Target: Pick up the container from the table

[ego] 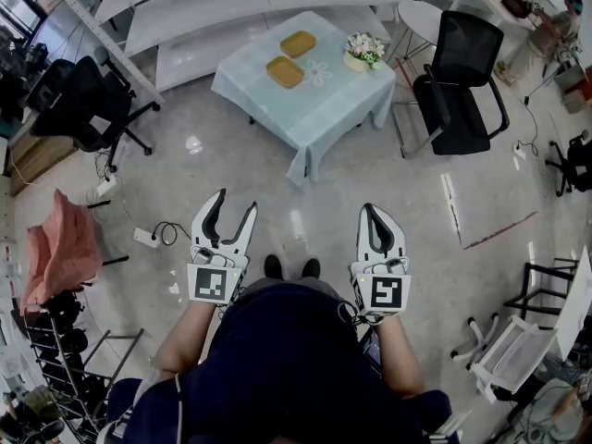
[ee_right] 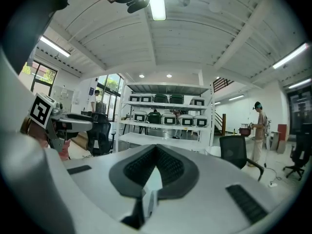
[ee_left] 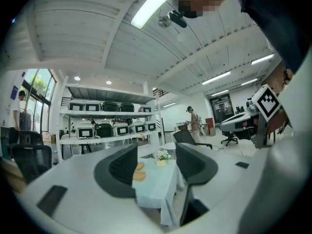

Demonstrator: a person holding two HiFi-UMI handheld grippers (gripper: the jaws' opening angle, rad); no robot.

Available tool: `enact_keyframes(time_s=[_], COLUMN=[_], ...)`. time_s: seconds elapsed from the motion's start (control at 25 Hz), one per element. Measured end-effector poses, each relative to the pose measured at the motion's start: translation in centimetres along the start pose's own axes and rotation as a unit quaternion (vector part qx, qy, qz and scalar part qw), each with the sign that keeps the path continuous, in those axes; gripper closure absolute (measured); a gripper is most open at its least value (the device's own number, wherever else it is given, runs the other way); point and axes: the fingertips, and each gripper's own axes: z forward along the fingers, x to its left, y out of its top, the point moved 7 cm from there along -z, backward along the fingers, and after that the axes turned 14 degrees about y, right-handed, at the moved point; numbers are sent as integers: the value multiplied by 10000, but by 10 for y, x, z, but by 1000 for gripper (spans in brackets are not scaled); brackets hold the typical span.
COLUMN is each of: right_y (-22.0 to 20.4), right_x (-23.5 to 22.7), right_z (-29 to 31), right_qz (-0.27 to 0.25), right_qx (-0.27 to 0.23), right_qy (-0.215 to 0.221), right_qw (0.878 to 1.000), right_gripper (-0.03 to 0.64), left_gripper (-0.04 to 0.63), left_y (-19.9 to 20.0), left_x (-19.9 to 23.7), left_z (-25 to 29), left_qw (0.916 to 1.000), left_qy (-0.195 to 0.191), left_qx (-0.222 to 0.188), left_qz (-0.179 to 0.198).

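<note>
Two flat tan containers lie on a small table with a pale blue cloth, well ahead of me across the floor. A pot of flowers stands at the table's right corner. My left gripper is held at waist height, open and empty; in the left gripper view it frames the containers and flowers far off. My right gripper hangs beside it, shut on nothing, and its closed tips point toward the shelves.
A black office chair stands right of the table, another at the left. White benches run behind the table. A power strip and cable lie on the floor. A rack with pink cloth is at my left.
</note>
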Motion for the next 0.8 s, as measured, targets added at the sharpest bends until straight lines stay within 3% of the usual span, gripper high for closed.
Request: enact_keyframes(time_s=[0.36,0.8], right_y=[-3,-16], right_x=[-6,-27], right_z=[-2,-1], right_qz=[8,183], right_qx=[7,-22], right_qy=[39,348], right_qw=[10000,9992], right_gripper=[617,617], left_gripper=[178,163], left_y=[3,11], left_x=[-11,-20], left_z=[12,37], left_qw=[9993,9995], left_qy=[-353,-284], left_qx=[-86,-108], left_qz=[-45,34])
